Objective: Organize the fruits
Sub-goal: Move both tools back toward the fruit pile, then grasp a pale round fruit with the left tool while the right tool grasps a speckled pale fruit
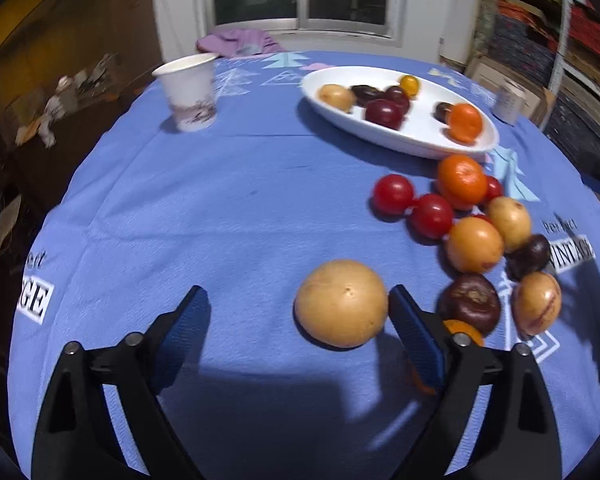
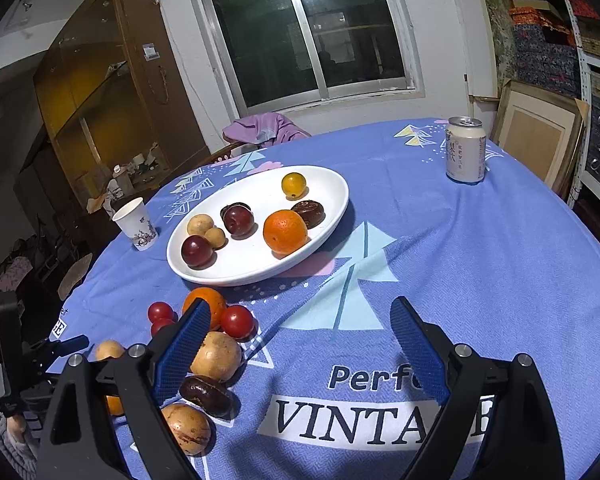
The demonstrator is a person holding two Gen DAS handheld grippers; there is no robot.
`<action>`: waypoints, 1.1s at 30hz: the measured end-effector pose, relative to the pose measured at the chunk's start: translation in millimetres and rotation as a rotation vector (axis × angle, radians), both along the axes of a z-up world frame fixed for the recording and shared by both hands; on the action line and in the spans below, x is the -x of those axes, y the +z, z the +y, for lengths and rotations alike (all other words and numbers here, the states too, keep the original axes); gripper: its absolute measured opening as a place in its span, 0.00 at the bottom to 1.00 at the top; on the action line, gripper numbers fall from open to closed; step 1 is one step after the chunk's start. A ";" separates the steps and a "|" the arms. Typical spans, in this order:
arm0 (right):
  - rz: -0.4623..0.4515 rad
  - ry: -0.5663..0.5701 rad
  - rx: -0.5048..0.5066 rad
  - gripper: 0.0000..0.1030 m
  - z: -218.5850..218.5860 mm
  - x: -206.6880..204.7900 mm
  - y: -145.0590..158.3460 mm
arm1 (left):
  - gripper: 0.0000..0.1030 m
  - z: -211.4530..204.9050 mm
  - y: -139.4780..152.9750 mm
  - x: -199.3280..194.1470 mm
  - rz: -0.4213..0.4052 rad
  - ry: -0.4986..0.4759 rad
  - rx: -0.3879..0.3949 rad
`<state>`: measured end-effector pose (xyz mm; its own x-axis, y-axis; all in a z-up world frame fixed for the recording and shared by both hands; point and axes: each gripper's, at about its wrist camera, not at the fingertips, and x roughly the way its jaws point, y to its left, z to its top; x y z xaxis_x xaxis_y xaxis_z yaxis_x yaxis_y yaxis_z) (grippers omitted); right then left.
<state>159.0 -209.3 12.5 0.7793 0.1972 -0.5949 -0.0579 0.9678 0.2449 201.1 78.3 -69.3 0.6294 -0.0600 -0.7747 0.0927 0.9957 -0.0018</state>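
The room's back wall is white plaster with a dark sliding window (image 2: 308, 36) in a pale metal frame at top centre; a tall brown glass-fronted cabinet (image 2: 100, 92) fills the upper left of the right wrist view, and stacked patterned boxes line the right edge. Below them spreads the round surface (image 1: 220, 208), covered in a soft blue woven cloth printed with pastel triangles and a "Perfect VINTAGE" label.

A smooth white oval plate (image 2: 320, 188) sits mid-frame in the right wrist view, holding a dimpled orange (image 2: 285, 231), two glossy dark red plums, two dark brown wrinkled fruits, two tan ones and a small yellow one. A ribbed-topped drink can (image 2: 465, 150) stands upper right; a paper cup (image 2: 136, 224) stands left of the plate.

Loose fruits (image 1: 460, 220) cluster at right in the left wrist view: shiny red tomatoes, oranges, tan and dark brown rounds.

The left gripper (image 1: 296, 312) has its blue textured fingers wide apart, a matte tan round fruit (image 1: 340, 304) between them, just beside the right finger. The right gripper (image 2: 300, 328) also stands wide apart, over bare cloth.
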 end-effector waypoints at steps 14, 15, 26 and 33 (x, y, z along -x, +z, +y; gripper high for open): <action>0.000 0.016 0.010 0.89 4.6 1.1 -1.0 | 0.59 -3.5 0.1 -1.4 -0.015 -0.004 -0.028; 0.002 0.022 0.015 0.90 6.5 1.2 -1.6 | 0.59 -4.5 0.9 -0.7 -0.021 -0.010 -0.027; 0.027 0.160 0.107 0.89 45.7 22.7 -14.1 | 0.52 -2.1 -2.6 -5.6 -0.004 -0.020 0.006; 0.028 0.277 0.162 0.89 71.5 51.6 -21.0 | 0.46 -3.7 -2.0 -5.5 -0.010 -0.030 0.009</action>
